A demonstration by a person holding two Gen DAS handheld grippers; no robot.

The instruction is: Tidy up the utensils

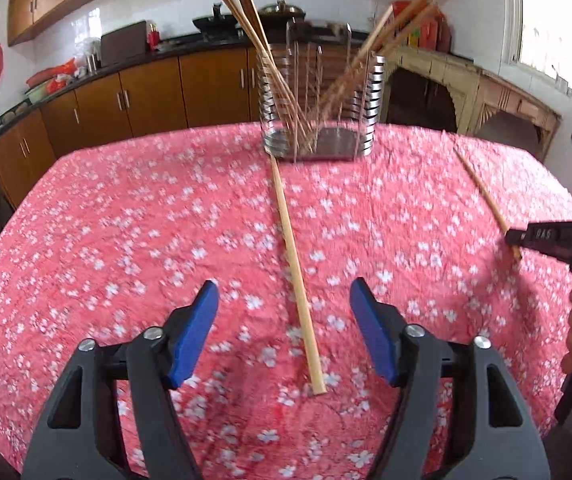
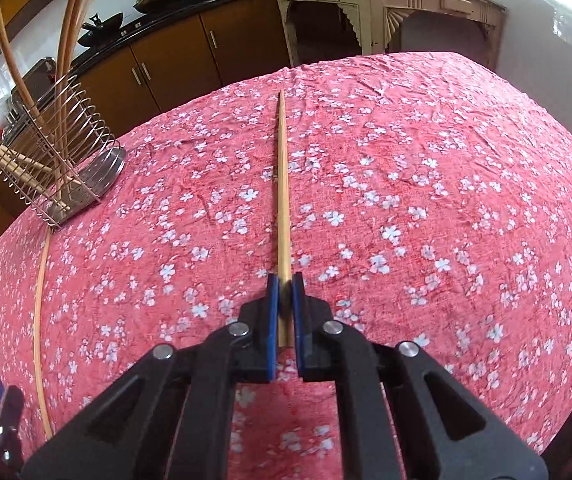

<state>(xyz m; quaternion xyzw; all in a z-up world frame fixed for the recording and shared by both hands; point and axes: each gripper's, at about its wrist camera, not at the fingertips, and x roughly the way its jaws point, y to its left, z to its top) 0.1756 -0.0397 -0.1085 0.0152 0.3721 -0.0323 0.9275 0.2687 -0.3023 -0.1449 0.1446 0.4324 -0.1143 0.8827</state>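
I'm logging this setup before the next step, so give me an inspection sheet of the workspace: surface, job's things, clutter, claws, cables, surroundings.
Surface: table under a pink floral cloth, wrinkled.
Job's things: wire holder at the far edge with several chopsticks leaning inside; one loose chopstick lying flat in front of it; a second chopstick in the right claw.
Clutter: nothing seen on the cloth.
Claws: left claw open above the loose chopstick, not touching it; right claw shut on the second chopstick near its thick end.
Cables: nothing seen.
Surroundings: brown kitchen cabinets, dark counter with pans, worn pale cabinet.
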